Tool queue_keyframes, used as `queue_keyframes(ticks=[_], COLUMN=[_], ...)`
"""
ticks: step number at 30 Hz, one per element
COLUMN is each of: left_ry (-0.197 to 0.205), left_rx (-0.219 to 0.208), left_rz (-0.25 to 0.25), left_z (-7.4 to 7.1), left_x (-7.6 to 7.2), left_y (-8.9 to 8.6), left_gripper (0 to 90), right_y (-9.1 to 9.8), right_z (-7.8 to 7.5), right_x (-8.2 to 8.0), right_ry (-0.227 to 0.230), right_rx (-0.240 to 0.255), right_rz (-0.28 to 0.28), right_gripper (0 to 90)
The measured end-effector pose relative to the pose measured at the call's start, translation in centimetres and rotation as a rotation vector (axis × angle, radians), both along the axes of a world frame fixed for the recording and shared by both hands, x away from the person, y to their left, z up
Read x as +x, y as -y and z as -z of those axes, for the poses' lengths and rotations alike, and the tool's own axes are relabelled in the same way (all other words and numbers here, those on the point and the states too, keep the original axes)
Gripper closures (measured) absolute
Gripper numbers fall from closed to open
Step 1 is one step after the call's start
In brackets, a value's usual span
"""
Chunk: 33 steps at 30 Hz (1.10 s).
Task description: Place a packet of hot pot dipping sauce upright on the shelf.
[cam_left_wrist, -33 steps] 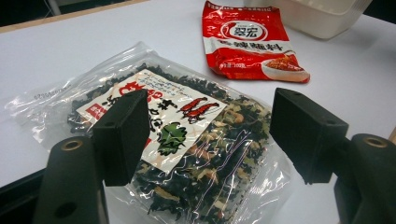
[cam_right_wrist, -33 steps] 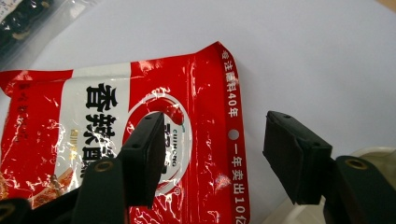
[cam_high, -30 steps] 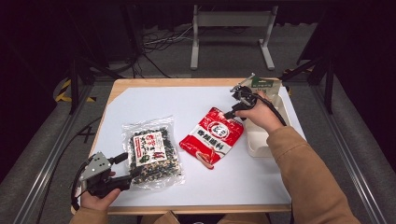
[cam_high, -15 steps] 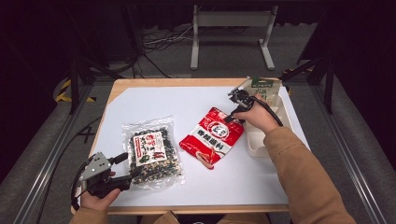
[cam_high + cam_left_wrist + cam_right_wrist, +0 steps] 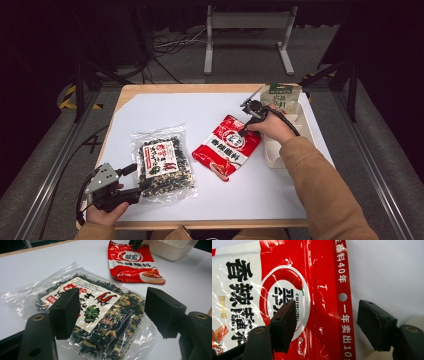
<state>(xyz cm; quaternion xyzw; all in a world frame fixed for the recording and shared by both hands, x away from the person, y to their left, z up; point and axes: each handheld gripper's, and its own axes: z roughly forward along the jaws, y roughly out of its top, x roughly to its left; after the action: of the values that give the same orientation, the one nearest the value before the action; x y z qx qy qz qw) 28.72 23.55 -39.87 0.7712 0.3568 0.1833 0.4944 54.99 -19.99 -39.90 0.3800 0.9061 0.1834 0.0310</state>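
Note:
A red chilli seasoning sachet lies flat at the middle of the white tabletop. My right gripper points down at its top right edge. In the right gripper view the jaws stand wide open astride the sachet's red top band, and the pads do not press on it; they have just been opening. A clear bag of dried seaweed mix lies at the front left. My left gripper is open just in front of it, low over the bag's near edge.
A white plastic tray stands at the table's right edge, right beside the right hand. A green and white packet leans at its far end. Dark floor, cables and a metal stand lie beyond the table.
The right hand has sunk a little toward the red sachet's top edge, and its jaws look wider. The left hand and both bags have not moved.

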Motion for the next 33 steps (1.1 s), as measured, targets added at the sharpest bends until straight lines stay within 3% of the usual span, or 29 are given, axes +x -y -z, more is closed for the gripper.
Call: queue_keyframes(ticks=[7, 14, 22, 29, 33], left_ry=[0.0, 0.0, -0.005, -0.002, -0.003], left_rx=[0.0, 0.0, -0.003, 0.003, 0.001], left_rz=[-0.001, -0.001, 0.0, 0.006, 0.006], left_z=[0.0, 0.0, 0.0, 0.0, 0.0], left_x=[0.0, 0.0, 0.0, 0.1, 0.1], left_y=[0.0, 0.0, 0.1, 0.2, 0.2], left_gripper=[29.4, 29.3, 29.3, 29.3, 29.3], right_y=[-0.4, -0.3, 0.0, -0.5, -0.9], right_z=[0.6, 0.4, -1.3, -1.6, -1.3], right_x=[0.0, 0.0, -1.0, -1.9, -2.3], right_ry=[-0.023, -0.049, -0.076, -0.097, -0.162], right_rx=[-0.008, 0.026, 0.111, 0.138, 0.195], right_rz=[-0.001, 0.0, -0.011, -0.069, -0.101], right_gripper=[30.2, 32.7, 42.1, 47.4, 51.4])
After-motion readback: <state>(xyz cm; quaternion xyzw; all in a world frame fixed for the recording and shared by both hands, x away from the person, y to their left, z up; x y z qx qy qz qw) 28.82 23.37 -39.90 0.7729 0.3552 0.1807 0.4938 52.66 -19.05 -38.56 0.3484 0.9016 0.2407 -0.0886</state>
